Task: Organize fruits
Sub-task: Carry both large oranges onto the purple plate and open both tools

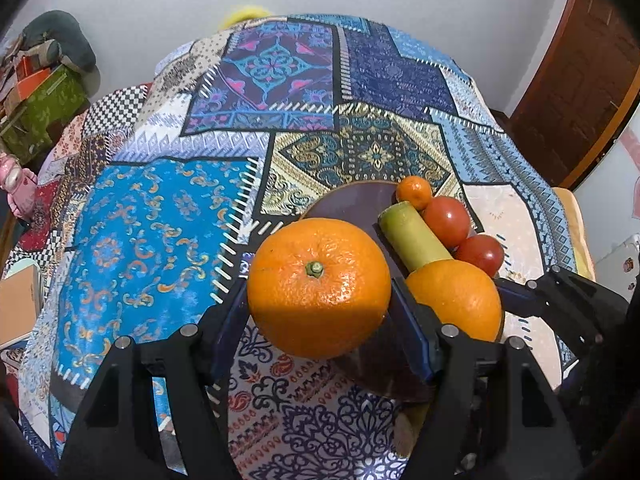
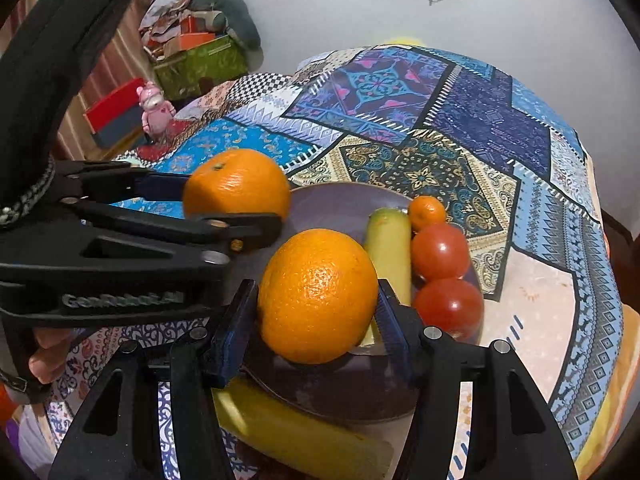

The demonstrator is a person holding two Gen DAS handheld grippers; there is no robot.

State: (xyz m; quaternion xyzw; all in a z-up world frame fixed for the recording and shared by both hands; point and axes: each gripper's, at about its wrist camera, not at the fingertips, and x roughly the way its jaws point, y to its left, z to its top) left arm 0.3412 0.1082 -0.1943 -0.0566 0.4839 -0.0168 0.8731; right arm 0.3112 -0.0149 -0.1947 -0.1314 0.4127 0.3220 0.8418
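Two oranges are carried to a dark plate [image 2: 344,200] on a table spread with a patchwork cloth [image 1: 160,208]. One orange [image 1: 319,287] is gripped between the pads of the left gripper [image 1: 319,320] at the plate's edge; a second orange [image 2: 317,295] is clamped in the right gripper [image 2: 316,320] above the plate. A small mandarin [image 2: 427,212], two tomatoes [image 2: 440,251] and a green-yellow piece of fruit [image 2: 390,240] are already gathered on the plate. A banana [image 2: 288,432] is left beside the plate, and both oranges are yet to be set down.
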